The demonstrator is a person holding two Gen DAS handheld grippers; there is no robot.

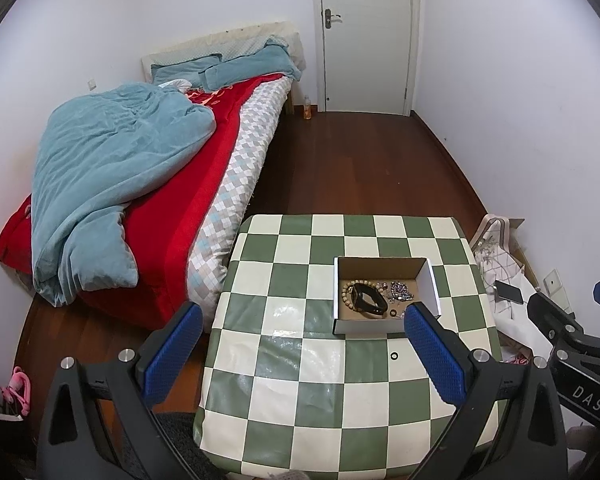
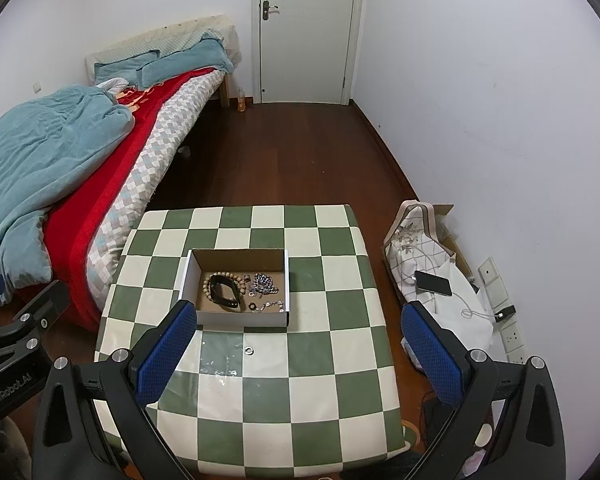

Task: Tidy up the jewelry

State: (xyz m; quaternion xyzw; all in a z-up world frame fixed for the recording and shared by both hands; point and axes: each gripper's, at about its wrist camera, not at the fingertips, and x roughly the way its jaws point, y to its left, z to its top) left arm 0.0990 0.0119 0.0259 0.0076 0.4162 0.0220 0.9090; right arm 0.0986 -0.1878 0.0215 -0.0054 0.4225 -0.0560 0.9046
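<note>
We hold both grippers above a table covered in a green-and-cream checked cloth (image 2: 332, 376), and neither grasps anything. Our left gripper (image 1: 304, 354) has its blue ribbed pads spread wide, nothing between them; our right gripper (image 2: 298, 354) stands equally released, its blue pads far apart over the near half of the cloth.

On the middle of the table sits a shallow cardboard box with white outer walls and a brown floor (image 2: 242, 318). Inside it, toward the left, a string of tan wooden beads (image 2: 209, 287) lies curled around a black wristband (image 2: 225, 287). To their right rests a heap of silver chain (image 2: 265, 283), and nearer the front wall a small dark ring (image 2: 253, 306) lies beside a thin silver chain (image 2: 271, 305).

One small metal ring (image 2: 249, 350) lies alone on the cloth, just outside the box's front wall, between our right gripper's pads in the right wrist view.

Beyond the table are a bed with a blue quilt (image 1: 112, 176) and a white door (image 1: 366, 36).
</note>
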